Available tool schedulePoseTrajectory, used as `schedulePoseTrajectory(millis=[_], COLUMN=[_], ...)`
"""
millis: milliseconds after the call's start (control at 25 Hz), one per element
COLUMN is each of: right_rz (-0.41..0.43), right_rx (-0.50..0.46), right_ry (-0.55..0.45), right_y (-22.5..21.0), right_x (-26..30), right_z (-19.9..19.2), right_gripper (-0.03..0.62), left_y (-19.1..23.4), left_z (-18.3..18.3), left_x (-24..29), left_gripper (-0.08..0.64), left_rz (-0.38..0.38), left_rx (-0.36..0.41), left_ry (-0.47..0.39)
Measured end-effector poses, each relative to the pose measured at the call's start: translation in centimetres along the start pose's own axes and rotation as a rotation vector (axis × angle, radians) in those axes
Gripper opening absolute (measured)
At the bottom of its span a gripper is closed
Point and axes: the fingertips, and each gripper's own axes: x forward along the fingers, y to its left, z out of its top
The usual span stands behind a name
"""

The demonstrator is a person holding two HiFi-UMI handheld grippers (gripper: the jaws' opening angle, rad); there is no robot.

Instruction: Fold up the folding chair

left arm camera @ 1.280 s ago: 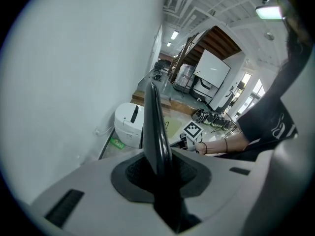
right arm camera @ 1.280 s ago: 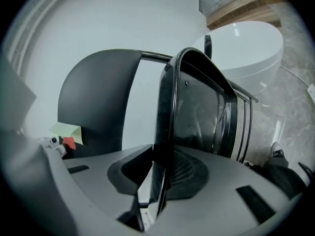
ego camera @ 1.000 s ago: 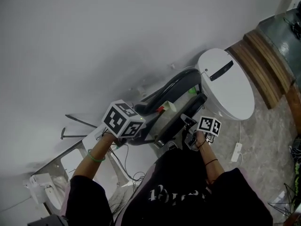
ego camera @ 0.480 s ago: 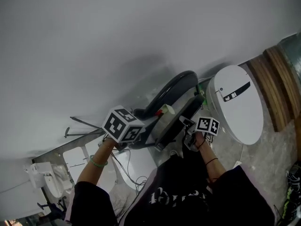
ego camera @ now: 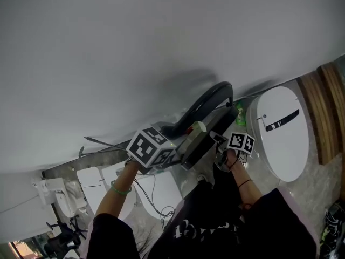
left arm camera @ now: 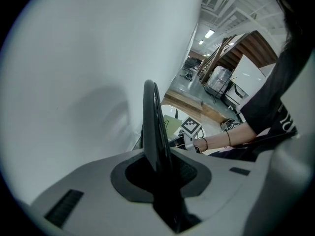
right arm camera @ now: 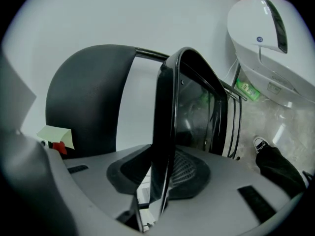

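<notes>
Folding chair (ego camera: 207,99), centre of the head view, held close to the white wall (ego camera: 161,36). My left gripper (left arm camera: 158,178) is clamped on a thin black edge of it. My right gripper (right arm camera: 158,181) pinches the glossy seat rim. Likely risks are the narrow edges slipping from the pads under the chair's weight, or the halves swinging apart and striking the wall.
</notes>
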Motion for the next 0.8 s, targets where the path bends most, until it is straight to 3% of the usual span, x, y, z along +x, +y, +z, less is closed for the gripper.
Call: schedulePoseTrajectory(millis=[520,800], right_rz=[-0.005,0.024], right_rx=[0.078,0.084], right_ry=[-0.075,-0.113], right_y=[-2.7,-1.1], right_x=[2.0,3.8], right_z=[6.7,8.4], right_gripper=[0.101,0.1], left_y=[4.3,8.1], left_z=[5.3,6.8], left_x=[5.3,4.8], left_gripper=[0.077,0.084], left_rz=[-0.042,0.004], left_rx=[0.104,0.139], left_ry=[0.087,0.139])
